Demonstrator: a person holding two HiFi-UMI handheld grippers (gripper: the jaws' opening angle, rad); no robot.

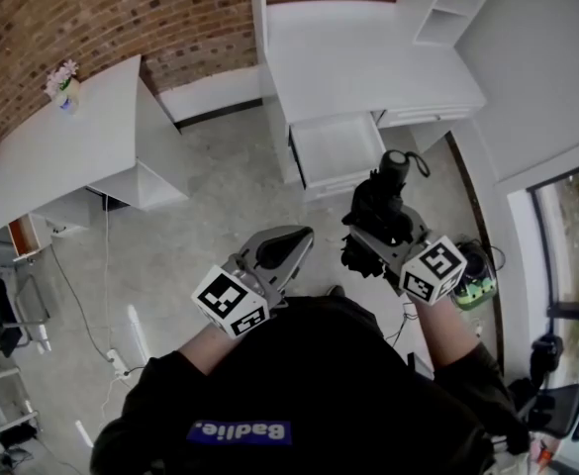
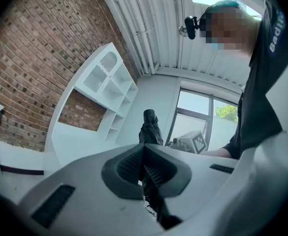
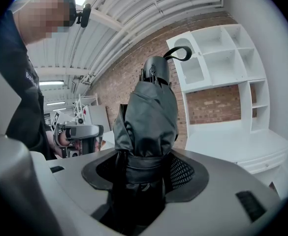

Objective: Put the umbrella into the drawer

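A folded black umbrella (image 1: 381, 206) with a wrist loop at its handle end stands upright in my right gripper (image 1: 373, 234), which is shut on it around its strapped middle (image 3: 146, 132). The white desk's drawer (image 1: 337, 149) stands pulled out, just beyond the umbrella in the head view. My left gripper (image 1: 287, 248) is held beside it at the left, shut with nothing between its jaws (image 2: 144, 168). In the left gripper view the umbrella (image 2: 150, 130) shows past the shut jaws.
A white desk (image 1: 358, 62) with a shelf unit (image 1: 447, 3) stands against the brick wall. A second white table (image 1: 71, 142) with a flower vase (image 1: 63, 87) is at the left. Cables and a power strip (image 1: 119, 362) lie on the floor.
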